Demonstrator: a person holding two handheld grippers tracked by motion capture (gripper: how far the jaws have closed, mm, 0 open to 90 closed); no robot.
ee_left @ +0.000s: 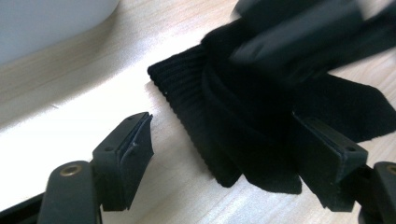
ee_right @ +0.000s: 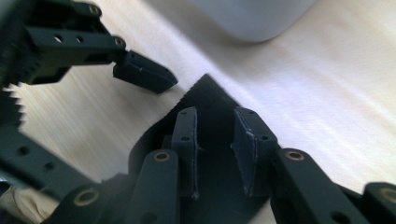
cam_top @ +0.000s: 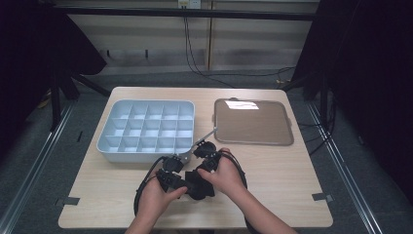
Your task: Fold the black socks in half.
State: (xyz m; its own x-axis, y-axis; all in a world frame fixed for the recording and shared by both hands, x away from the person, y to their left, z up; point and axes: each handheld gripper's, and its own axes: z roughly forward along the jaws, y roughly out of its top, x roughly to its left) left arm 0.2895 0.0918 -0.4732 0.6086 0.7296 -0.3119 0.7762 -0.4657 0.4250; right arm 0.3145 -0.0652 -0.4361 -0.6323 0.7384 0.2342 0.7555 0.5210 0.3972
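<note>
1. A black fabric piece [cam_top: 199, 186] is lying on the wooden bench [cam_top: 282, 180], near the person's edge, just in front of the pale compartment tray [cam_top: 146, 129].
2. The left hand-held gripper [ee_left: 233, 154] is standing with its jaws spread wide; the ribbed edge of the fabric is lying between them, and the left pad is clear of it (contact at the right pad cannot be told).
3. The right hand-held gripper [ee_right: 217, 149] is hovering over the fabric with a narrow gap between its jaws; whether it is pinching anything cannot be told.
4. A brown flat tray [cam_top: 255, 122] is sitting to the right of the compartment tray.
</note>
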